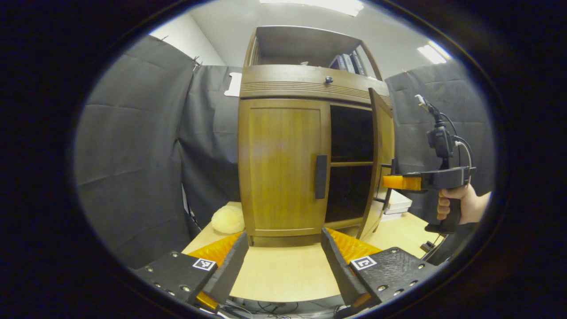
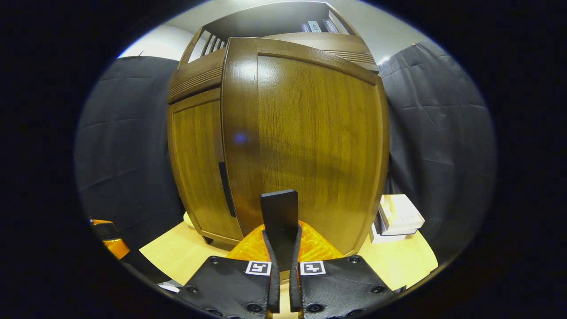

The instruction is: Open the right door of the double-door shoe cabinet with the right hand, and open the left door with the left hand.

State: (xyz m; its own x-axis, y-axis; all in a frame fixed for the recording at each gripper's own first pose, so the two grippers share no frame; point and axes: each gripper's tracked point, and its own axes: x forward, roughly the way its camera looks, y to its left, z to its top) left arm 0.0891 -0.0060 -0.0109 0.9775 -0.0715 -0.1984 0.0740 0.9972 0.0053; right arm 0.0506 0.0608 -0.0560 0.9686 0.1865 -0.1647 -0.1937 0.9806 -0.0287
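The cabinet (image 1: pixel 310 155) stands mid-table: right tongs (image 2: pixel 281 248) pinch the handle (image 2: pixel 279 221) of the half-swung right door (image 1: pixel 381 159), while left tongs (image 1: pixel 283 261), spread empty, face the closed left door (image 1: pixel 283 164).

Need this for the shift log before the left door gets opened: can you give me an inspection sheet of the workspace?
Surface: pale wood table bearing the cabinet.
Job's things: right door swung open; left door closed, its handle untouched.
Clutter: yellow lump beside the cabinet; white boxes; books on the top shelf.
Grippers: right gripper shut on the right door's handle; left gripper open, short of the cabinet.
Cables: wires on the right gripper's camera mount.
Surroundings: black cloth walls, ceiling lights.
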